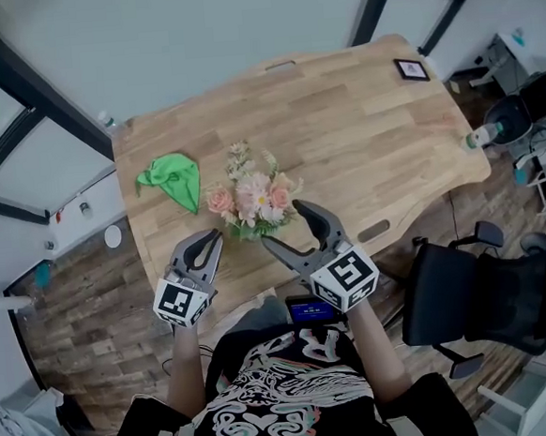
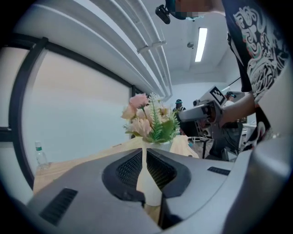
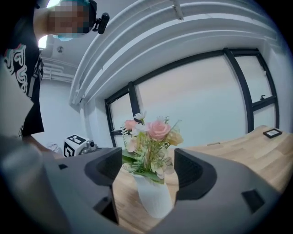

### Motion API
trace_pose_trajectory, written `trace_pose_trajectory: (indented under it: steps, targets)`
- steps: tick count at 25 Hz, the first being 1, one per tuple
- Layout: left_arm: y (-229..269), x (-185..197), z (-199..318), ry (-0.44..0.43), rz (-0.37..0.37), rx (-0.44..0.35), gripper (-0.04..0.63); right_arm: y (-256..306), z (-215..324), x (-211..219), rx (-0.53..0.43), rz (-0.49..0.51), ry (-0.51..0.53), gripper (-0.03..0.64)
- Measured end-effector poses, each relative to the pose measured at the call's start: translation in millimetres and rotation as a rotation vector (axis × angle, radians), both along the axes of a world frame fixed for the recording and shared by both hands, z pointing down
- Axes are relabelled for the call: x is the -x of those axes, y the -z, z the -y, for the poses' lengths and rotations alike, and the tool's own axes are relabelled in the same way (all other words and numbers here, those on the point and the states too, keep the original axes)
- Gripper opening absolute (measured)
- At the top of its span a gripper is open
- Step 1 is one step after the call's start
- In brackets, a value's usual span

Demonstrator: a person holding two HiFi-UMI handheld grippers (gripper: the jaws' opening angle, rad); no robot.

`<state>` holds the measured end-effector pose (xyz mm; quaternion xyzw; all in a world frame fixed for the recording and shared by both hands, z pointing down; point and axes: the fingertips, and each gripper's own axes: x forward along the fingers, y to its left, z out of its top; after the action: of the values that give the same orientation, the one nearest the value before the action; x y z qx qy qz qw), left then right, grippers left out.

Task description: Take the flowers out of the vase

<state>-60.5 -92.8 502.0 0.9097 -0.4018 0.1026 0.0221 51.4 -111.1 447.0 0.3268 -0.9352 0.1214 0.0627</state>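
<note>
Head view: pink-and-cream flower bunch [image 1: 253, 197] stood lower centre on the light wooden table [image 1: 367, 101]. left gripper [image 1: 215, 238] sat just left of it, right gripper [image 1: 283, 223] spread wide at its right.
Left gripper view: jaws clenched, nothing held.
Right gripper view: small white bulbous vase [image 3: 153, 196] sat between released jaws, untouched.
Good move looked like this: right clamps the vase body, left opens, takes the stems above the rim and pulls straight up.
</note>
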Motion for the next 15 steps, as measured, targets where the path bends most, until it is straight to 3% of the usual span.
trace_pose_trajectory:
  steps: [1,4,6,8,11,15]
  targets:
    - [-6.0,-4.5,-1.9,-0.044,0.014,-0.001,0.008,-1.4,1.2,4.1,0.000,-0.008,0.014,0.325]
    - [-20.2,-23.3,-5.8,-0.186,0.029,0.011,0.236,-5.9,6.8,14.8,-0.006,-0.031,0.045,0.325]
    - [-29.9,-37.2,-5.5,-0.262,0.035,0.041,0.294,-7.2,12.5,19.0,-0.007,-0.032,0.045,0.325]
    - [-40.8,-44.9,-4.1,-0.299,0.040,0.066,0.310,-10.7,16.2,23.5,0.001,-0.032,0.042,0.325]
    - [-48.6,-45.0,3.4,-0.269,0.037,0.057,0.311,-14.9,15.5,28.4,0.006,-0.044,0.061,0.325]
    - [-45.0,-53.3,17.0,-0.292,-0.017,0.030,0.311,-15.9,21.7,26.4,0.007,-0.052,0.085,0.325]
